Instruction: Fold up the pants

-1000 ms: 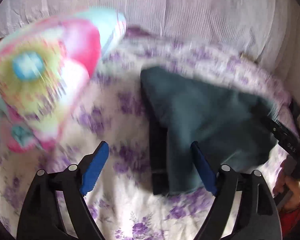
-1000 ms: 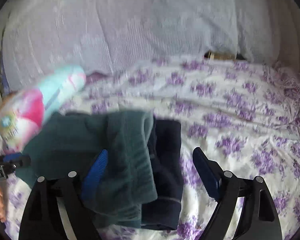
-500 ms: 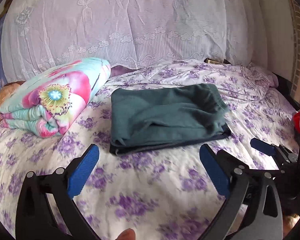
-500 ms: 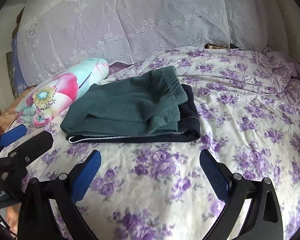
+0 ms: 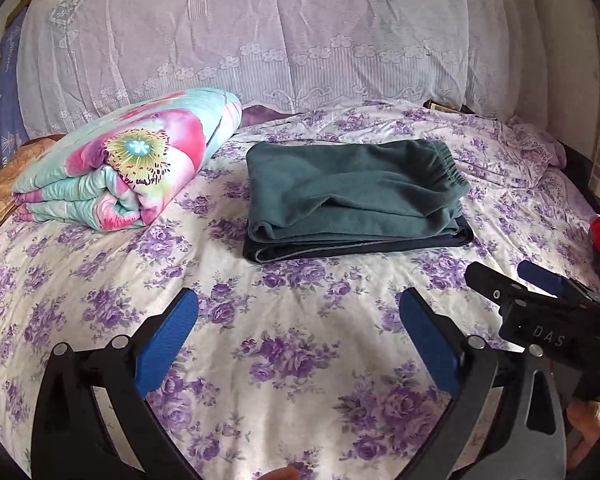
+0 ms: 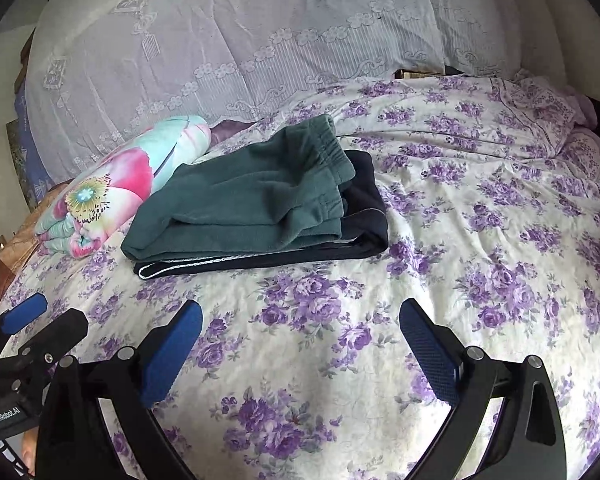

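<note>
On the bed's purple-flowered sheet point(image 5: 300, 360), with a lace-covered cushion point(image 5: 260, 28) along the back, a rolled floral blanket point(image 5: 140, 160) lies just left of the folded green pants point(image 5: 348, 192). They rest on a folded dark garment point(image 5: 380, 247). Nearer me, the left gripper point(image 5: 298, 344) and right gripper point(image 6: 300, 344) hover spread wide, holding nothing.
</note>
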`<act>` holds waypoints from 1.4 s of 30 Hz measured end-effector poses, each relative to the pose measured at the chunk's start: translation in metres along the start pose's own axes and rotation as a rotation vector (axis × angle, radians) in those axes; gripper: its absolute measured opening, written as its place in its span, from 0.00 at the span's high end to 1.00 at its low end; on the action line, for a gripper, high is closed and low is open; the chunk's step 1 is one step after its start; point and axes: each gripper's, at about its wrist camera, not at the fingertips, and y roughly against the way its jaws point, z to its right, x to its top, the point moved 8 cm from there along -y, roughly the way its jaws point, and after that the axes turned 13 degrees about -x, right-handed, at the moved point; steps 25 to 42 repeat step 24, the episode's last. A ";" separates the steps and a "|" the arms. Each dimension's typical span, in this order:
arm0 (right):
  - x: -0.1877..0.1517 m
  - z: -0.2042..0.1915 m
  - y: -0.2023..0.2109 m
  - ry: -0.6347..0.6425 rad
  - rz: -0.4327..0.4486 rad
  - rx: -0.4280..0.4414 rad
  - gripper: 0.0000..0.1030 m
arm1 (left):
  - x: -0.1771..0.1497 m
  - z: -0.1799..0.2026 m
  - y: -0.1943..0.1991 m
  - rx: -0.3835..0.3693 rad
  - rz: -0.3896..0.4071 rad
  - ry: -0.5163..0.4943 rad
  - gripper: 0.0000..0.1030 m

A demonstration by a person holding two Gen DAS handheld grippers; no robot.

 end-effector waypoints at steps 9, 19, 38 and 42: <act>-0.003 0.001 -0.007 -0.015 -0.038 0.005 0.03 | 0.001 0.005 0.002 0.007 0.012 -0.025 0.05; -0.005 0.003 -0.011 -0.033 -0.063 0.013 0.04 | 0.004 0.010 0.008 0.059 0.049 -0.068 0.05; -0.005 0.004 -0.012 -0.041 -0.072 0.015 0.04 | 0.004 0.010 0.007 0.070 0.050 -0.073 0.05; -0.005 0.004 -0.012 -0.041 -0.072 0.015 0.04 | 0.004 0.010 0.007 0.070 0.050 -0.073 0.05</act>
